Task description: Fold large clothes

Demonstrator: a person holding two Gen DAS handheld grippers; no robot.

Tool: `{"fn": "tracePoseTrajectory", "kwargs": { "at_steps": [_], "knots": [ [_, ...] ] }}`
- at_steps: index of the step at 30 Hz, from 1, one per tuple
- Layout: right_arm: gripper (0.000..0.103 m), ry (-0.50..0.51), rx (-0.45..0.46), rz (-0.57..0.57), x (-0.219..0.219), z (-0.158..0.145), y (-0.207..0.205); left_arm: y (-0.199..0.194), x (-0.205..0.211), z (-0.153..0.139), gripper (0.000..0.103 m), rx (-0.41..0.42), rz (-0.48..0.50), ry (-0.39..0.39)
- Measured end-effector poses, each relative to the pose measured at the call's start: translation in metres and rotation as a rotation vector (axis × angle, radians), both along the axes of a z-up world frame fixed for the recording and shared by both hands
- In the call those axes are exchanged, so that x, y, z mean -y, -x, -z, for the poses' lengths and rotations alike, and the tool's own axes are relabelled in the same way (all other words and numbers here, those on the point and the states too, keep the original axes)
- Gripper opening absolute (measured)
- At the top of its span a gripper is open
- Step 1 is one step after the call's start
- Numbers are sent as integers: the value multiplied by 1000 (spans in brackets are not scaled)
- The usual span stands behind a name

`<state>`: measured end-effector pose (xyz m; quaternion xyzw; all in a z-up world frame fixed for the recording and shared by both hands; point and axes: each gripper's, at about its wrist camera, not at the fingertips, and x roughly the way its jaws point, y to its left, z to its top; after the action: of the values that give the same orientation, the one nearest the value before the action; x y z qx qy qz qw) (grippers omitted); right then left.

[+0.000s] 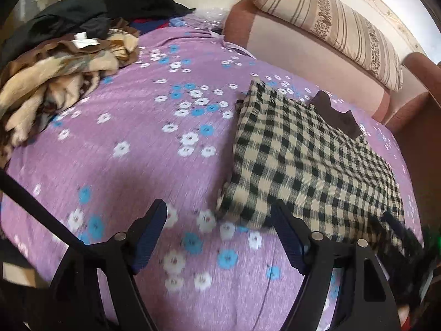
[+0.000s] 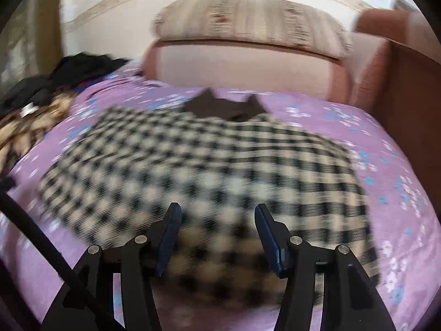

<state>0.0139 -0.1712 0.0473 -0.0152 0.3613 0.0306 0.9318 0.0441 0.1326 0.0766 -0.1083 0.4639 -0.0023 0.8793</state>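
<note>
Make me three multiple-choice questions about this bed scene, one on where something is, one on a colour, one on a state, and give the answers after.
1. Where does the pile of unfolded clothes lie in the left wrist view?
A. On the striped bolster
B. At the far left of the bed
C. On the checked garment

2. What colour is the bedsheet?
A. Purple with white and blue flowers
B. Plain green
C. Red stripes

3. How does the left claw stand?
A. Shut on the checked garment
B. Shut on the sheet
C. Open, holding nothing

Answers:
1 B, the heap sits at the bed's far left, apart from the checked garment.
2 A, the flowered purple cloth covers the whole bed.
3 C, only bare sheet shows between its spread fingers.
</note>
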Motion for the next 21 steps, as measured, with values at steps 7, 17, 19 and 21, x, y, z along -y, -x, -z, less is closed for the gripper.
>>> {"fn": "tracePoseTrajectory", "kwargs": {
  "at_steps": [7,17,19,21],
  "knots": [
    [68,40,5,-276,-76,3,28,-71,3,27,77,-102,97,140],
    [68,193,7,-373,-150,29,-2,-191,14,59,77,-204,210,279],
    [68,200,-12,-386,-163,36,-11,-207,19,61,77,-209,251,287],
    [68,207,-20,-403,-173,39,-18,-218,24,63,77,-220,297,285]
  ]
}}
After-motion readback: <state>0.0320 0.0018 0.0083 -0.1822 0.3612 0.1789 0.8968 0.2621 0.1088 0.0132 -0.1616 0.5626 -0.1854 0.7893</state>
